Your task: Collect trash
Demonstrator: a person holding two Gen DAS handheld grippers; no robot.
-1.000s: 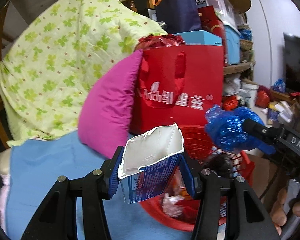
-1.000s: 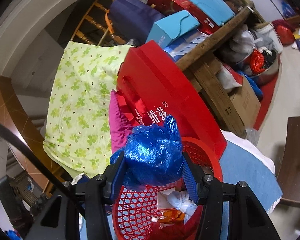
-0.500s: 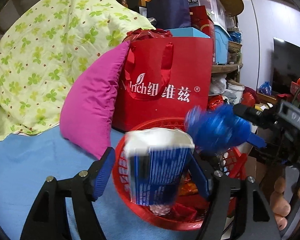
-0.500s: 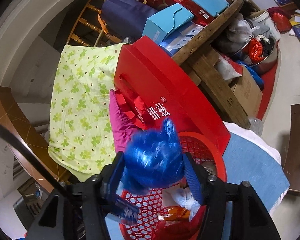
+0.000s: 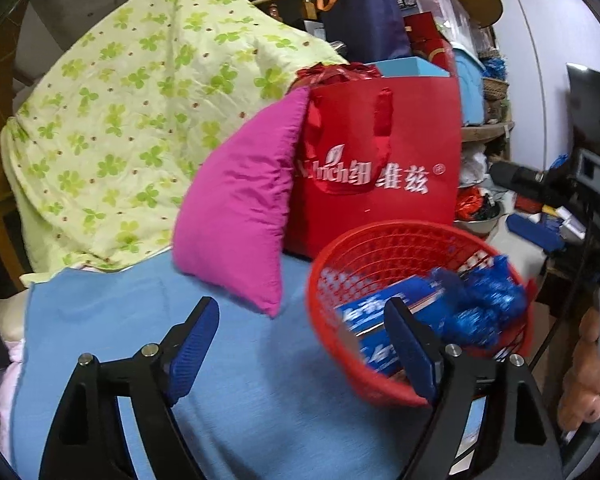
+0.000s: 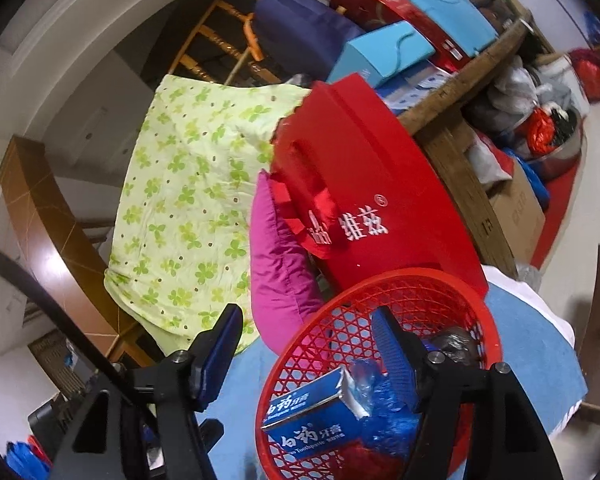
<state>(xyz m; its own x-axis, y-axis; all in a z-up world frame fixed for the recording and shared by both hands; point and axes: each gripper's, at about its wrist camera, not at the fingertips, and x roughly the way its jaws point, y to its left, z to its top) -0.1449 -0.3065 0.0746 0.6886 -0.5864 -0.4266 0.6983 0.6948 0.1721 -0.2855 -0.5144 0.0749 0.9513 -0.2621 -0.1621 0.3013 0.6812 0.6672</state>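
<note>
Drop step done: box [image 6: 306, 412] and blue bag [image 5: 480, 308] lay inside basket [image 5: 380, 236]. Left tool [image 5: 304, 344] and right tool [image 6: 308, 344] just spread open, empty. Next: seek remaining trash beyond basket.

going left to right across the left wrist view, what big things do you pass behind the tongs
green clover-print quilt → magenta pillow → red paper gift bag with white lettering → red plastic mesh basket

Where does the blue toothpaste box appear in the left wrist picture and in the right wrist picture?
Left wrist: the toothpaste box lies inside the red basket, lower right, partly behind one finger of the gripper.
Right wrist: the box lies in the basket, bottom centre, beside the crumpled blue plastic bag.
Shared landmark: the red gift bag stands behind the basket.
</note>
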